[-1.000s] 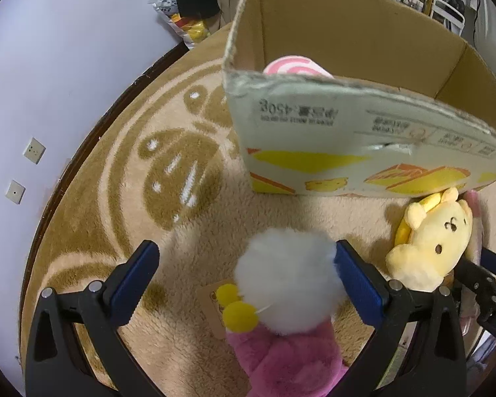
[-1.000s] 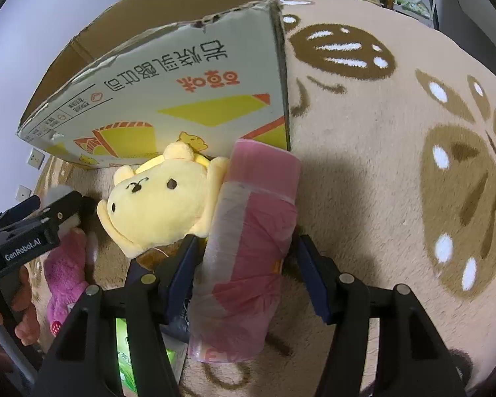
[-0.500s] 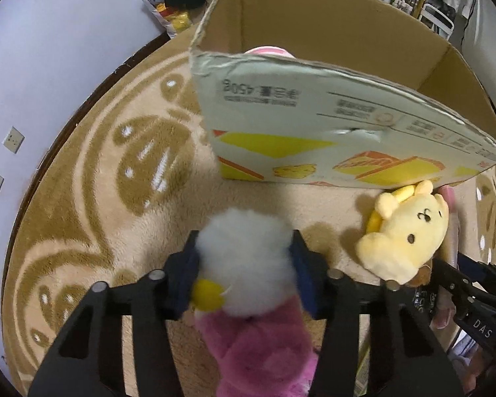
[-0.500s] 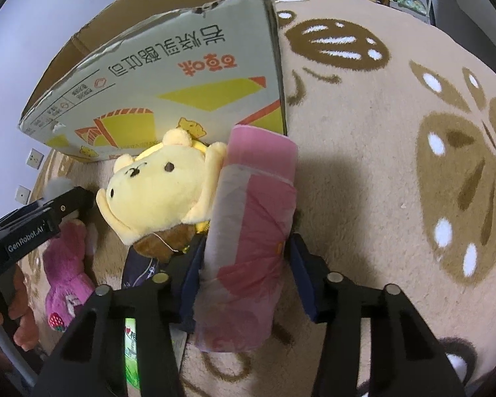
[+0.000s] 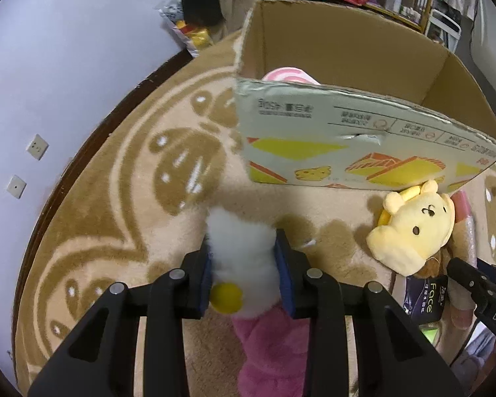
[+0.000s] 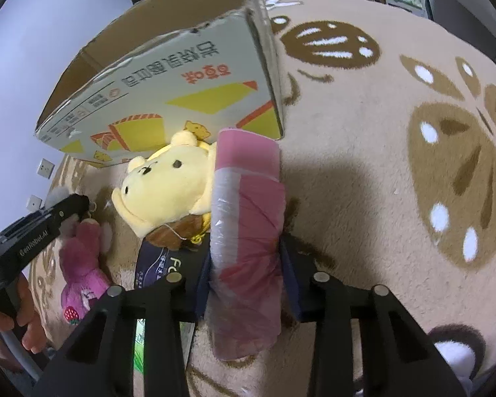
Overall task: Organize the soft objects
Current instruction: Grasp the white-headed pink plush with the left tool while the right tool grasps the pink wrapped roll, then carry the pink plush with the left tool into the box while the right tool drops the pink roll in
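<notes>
— What has the left gripper [image 5: 243, 266] got?
— Its pads pinch the white fluffy head of the pink plush toy [image 5: 268, 340] over the rug [image 5: 115, 231], just before the cardboard box [image 5: 347, 152].
— And further right?
— The yellow bear [image 6: 172, 185] lies beside the pink wrapped roll [image 6: 248, 231]; the right gripper [image 6: 246, 279] is closing, pads pressing on that roll.

We see a fluffy pink plush [image 5: 271, 340], a fuzzy yellow bear [image 6: 175, 188], a glossy wrapped roll [image 6: 248, 231] (crinkled film), matt cardboard box [image 5: 347, 49], shaggy rug [image 6: 363, 132].
</notes>
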`<state>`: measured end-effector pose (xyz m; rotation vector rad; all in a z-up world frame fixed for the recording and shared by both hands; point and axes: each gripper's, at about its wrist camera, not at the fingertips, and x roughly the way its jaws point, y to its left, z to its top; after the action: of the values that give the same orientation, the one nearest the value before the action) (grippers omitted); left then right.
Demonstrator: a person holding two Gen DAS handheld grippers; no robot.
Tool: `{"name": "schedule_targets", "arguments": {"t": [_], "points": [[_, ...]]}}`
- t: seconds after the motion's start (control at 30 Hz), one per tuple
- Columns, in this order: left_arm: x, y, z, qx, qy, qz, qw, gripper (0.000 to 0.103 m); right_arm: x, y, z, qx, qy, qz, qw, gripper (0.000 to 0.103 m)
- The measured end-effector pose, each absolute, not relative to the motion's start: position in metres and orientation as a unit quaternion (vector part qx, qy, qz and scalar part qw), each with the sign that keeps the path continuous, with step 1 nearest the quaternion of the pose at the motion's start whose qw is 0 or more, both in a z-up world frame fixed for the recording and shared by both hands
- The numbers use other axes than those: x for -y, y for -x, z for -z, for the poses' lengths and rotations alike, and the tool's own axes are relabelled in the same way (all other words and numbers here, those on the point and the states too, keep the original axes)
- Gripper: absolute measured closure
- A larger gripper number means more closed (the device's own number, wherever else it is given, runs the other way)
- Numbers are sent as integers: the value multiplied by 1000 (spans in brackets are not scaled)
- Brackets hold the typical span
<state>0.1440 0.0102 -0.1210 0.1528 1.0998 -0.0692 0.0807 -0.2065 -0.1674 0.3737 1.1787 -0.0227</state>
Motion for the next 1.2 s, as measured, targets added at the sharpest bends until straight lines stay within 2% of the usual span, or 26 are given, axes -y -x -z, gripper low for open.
{"name": "schedule_targets", "arguments": {"t": [0.07,0.17,0.6,1.2], "points": [[-17,-144,121,-527,-70,27,847,71,206,-79,165,-550,-175,14,817,81],[-20,-140,119,-525,-69,19,848,71,211,-75,162,-546,-183,18,818,84],[-29,-118,91,-486,-71,-7,871,71,230,-54,125,-496,-191,40,846,84],[-28,-73,27,-378,-89,-20,921,72,212,-31,66,-417,-163,14,894,84]]}}
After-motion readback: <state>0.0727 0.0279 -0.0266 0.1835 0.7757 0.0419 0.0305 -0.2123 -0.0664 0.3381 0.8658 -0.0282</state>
